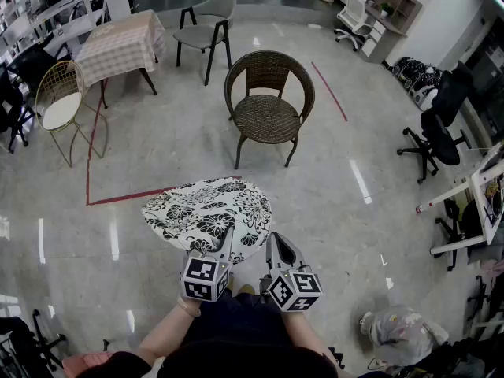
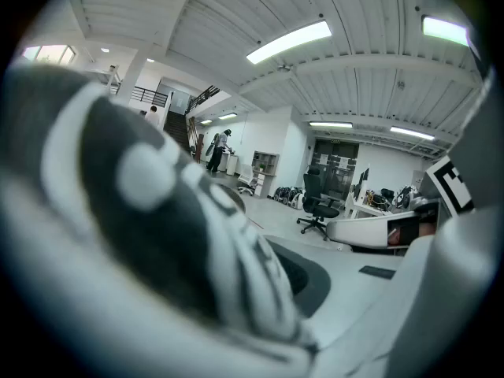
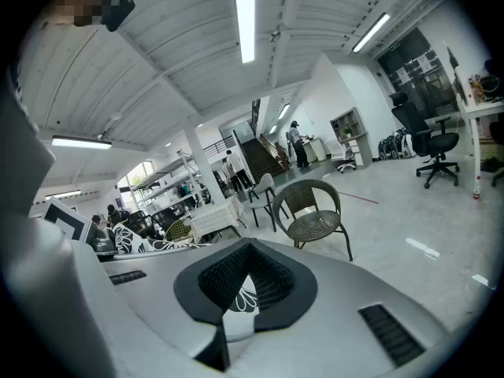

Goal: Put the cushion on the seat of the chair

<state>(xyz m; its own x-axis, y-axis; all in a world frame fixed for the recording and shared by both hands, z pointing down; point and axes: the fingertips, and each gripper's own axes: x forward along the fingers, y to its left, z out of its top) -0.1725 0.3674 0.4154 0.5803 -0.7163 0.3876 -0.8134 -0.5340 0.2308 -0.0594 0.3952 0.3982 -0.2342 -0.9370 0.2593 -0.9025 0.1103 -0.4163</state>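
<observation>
Bright ceiling strips (image 3: pixel 245 18), glare streaks on glossy floor (image 1: pixel 360 181), dark fisheye corners, near cushion (image 2: pixel 157 235) badly blurred.

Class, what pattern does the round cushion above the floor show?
The cushion has a black-and-white floral print, clearest in the head view.

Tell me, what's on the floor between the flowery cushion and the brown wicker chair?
Nothing: the head view shows bare glossy floor between cushion and chair.
</observation>
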